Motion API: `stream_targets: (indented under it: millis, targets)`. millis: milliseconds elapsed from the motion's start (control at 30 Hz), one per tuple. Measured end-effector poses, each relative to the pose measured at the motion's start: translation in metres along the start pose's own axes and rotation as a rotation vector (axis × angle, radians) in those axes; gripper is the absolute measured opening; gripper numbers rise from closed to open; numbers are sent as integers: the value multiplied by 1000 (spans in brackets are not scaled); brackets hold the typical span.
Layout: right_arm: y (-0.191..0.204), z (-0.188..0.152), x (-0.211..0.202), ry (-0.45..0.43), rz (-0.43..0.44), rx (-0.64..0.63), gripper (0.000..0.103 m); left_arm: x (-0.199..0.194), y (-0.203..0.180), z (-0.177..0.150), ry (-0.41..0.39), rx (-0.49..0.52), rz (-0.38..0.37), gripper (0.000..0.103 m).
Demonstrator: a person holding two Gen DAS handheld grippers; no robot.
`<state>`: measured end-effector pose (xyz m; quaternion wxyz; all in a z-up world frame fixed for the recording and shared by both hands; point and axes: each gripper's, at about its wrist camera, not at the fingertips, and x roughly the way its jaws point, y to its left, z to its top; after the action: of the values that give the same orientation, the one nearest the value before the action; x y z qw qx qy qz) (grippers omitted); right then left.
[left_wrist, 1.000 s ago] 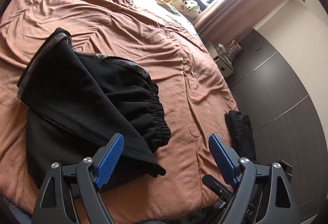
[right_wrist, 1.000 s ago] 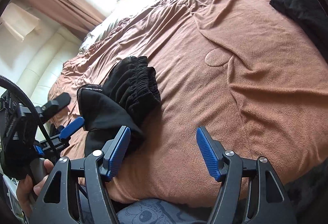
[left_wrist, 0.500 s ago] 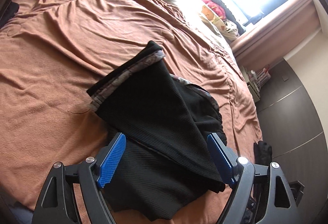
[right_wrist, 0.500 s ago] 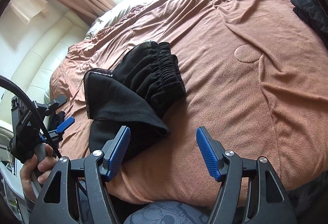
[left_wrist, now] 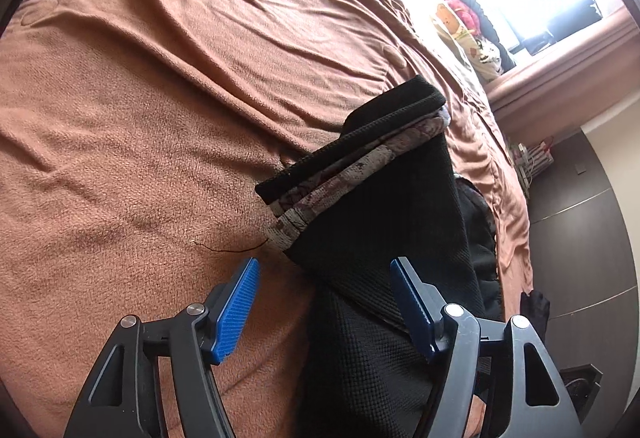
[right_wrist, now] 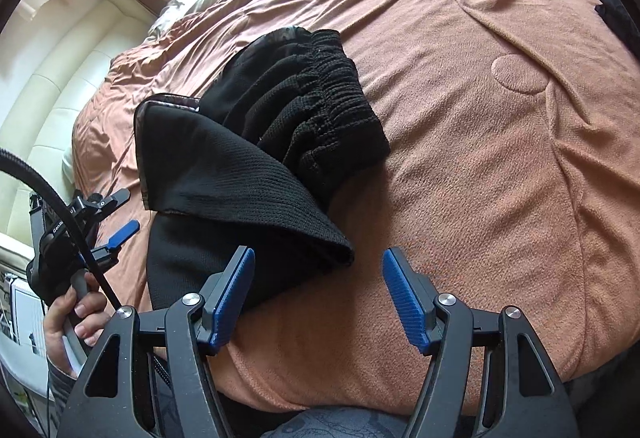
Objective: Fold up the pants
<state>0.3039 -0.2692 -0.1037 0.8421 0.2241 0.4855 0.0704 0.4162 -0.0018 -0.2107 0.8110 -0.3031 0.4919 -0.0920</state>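
Note:
Black pants (left_wrist: pixel 384 222) lie partly folded on a brown bedspread (left_wrist: pixel 168 85), one leg laid over the rest with its patterned hem (left_wrist: pixel 352 169) turned up. In the right wrist view the pants (right_wrist: pixel 240 177) show their gathered elastic waistband (right_wrist: pixel 320 109) at the far end. My left gripper (left_wrist: pixel 326 308) is open and empty, just above the near edge of the pants. My right gripper (right_wrist: pixel 318 298) is open and empty, close above the folded corner (right_wrist: pixel 336 250). The left gripper also shows in the right wrist view (right_wrist: pixel 116 238), held in a hand.
The bedspread (right_wrist: pixel 500 157) stretches wide to the right. Another dark garment (right_wrist: pixel 616 13) lies at the bed's far right edge. Pillows and stuffed toys (left_wrist: pixel 452 1) sit by the bright window. A padded cream headboard (right_wrist: pixel 48 109) stands at left. Dark wardrobe doors (left_wrist: pixel 580 238) stand beyond the bed.
My left gripper has swung left and come closer, so the hem end of the pants now lies ahead of it. My right gripper has moved in toward the folded corner. Both stay open.

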Motion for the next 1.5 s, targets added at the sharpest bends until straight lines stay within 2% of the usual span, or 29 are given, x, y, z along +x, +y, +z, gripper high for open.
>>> stream_targets:
  millis: [167, 267, 333, 400, 467, 500, 600, 767, 1000, 1200, 1500]
  targets:
    - [2, 4, 11, 21, -32, 10, 54, 23, -1, 8, 28, 15, -15, 69]
    - [3, 6, 16, 24, -45, 8, 53, 32, -1, 12, 30, 17, -21, 69]
    - [4, 7, 19, 24, -51, -1, 51, 35, 0, 16, 14, 26, -21, 65]
    - [5, 7, 23, 30, -56, -9, 39, 35, 0, 21, 5, 27, -26, 40]
    - [7, 8, 26, 39, -54, -20, 21, 30, 1, 23, -5, 16, -40, 25]
    - [8, 8, 26, 37, -52, -26, 18, 26, 0, 24, -18, 21, -41, 19]
    - [9, 8, 20, 7, -33, -38, 10, 9, -8, 28, -52, 44, -59, 13]
    - [9, 4, 5, -47, 7, -55, 8, -13, -32, 34, -97, 76, -89, 9]
    - [0, 1, -11, -82, 48, -56, 8, -30, -82, 51, -138, 138, -123, 9]
    - [-12, -4, -12, -91, 76, -38, 7, -18, -127, 61, -135, 202, -103, 9]
    - [-33, -5, -19, -96, 111, -11, 7, 10, -178, 68, -114, 258, -114, 9]
